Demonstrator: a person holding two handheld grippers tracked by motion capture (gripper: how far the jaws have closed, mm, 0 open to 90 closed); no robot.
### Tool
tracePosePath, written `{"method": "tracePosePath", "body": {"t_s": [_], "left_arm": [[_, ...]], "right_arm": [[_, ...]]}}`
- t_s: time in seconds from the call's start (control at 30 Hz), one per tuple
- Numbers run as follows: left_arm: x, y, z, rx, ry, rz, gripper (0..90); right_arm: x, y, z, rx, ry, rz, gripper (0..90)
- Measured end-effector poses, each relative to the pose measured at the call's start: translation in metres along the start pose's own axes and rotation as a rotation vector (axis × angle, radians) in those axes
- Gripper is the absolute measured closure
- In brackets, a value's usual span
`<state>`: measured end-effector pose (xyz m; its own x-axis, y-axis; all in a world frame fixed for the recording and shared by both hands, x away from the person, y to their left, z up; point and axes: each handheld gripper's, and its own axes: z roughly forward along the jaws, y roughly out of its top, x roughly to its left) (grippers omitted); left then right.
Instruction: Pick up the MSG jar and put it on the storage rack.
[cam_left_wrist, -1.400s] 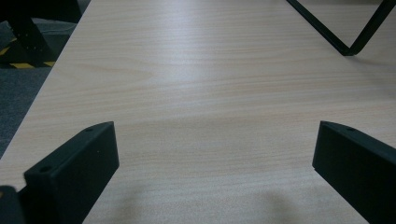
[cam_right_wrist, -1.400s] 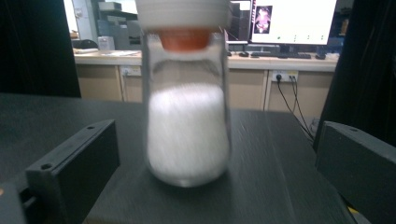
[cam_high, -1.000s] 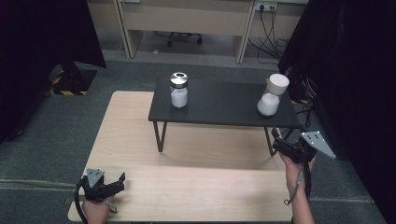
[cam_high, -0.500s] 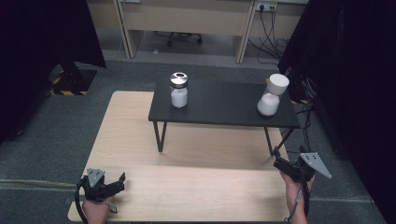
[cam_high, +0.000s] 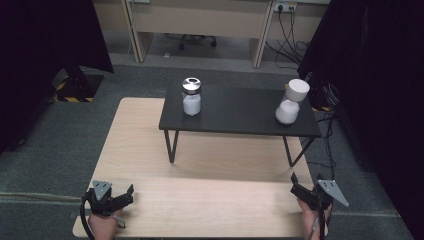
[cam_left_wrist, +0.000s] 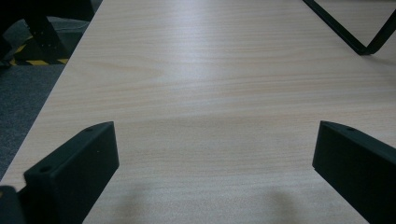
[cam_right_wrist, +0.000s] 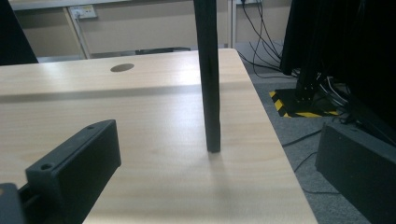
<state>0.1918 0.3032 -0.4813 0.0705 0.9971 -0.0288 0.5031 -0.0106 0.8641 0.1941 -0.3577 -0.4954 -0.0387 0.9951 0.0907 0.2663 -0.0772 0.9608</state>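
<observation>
The left tongs (cam_high: 125, 196) are held spread and empty at the near left corner of the pale wood-grain counter (cam_high: 210, 210); the right tongs (cam_high: 300, 187), likewise spread, at its near right corner. Well apart, a white steel-capped jar (cam_high: 191, 96) and a white tilted-lid jar (cam_high: 291, 101) are carried on the matte black metal-legged bench (cam_high: 235, 112).

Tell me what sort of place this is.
Probably an office room set up for recording: black curtains on both sides, desks with wall sockets and trailing cables behind, grey carpet underfoot.
</observation>
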Motion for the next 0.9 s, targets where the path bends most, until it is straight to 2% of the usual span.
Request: {"method": "tracePosePath", "body": {"t_s": [0.23, 0.3, 0.37, 0.5, 0.6, 0.73, 0.9], "left_arm": [[-0.001, 0.001, 0.000, 0.003, 0.002, 0.003, 0.0], [-0.001, 0.001, 0.001, 0.003, 0.001, 0.004, 0.0], [-0.001, 0.001, 0.001, 0.006, 0.003, 0.005, 0.0], [-0.002, 0.002, 0.001, 0.011, 0.004, 0.010, 0.0], [-0.002, 0.002, 0.001, 0.011, 0.007, 0.012, 0.0], [-0.003, 0.002, 0.002, 0.013, 0.009, 0.012, 0.0], [-0.003, 0.002, 0.002, 0.012, 0.012, 0.014, 0.0]], "right_arm": [[0.006, -0.020, -0.003, -0.017, -0.012, -0.003, 0.4], [0.005, -0.027, -0.005, -0.037, 0.002, 0.010, 0.3], [0.007, -0.034, -0.006, -0.063, 0.001, 0.001, 0.3], [0.010, -0.036, -0.007, -0.079, -0.003, -0.029, 0.4], [0.011, -0.038, -0.007, -0.081, -0.010, -0.030, 0.4], [0.011, -0.038, -0.006, -0.073, -0.022, -0.012, 0.4], [0.009, -0.041, -0.007, -0.093, -0.027, 0.012, 0.4]]}}
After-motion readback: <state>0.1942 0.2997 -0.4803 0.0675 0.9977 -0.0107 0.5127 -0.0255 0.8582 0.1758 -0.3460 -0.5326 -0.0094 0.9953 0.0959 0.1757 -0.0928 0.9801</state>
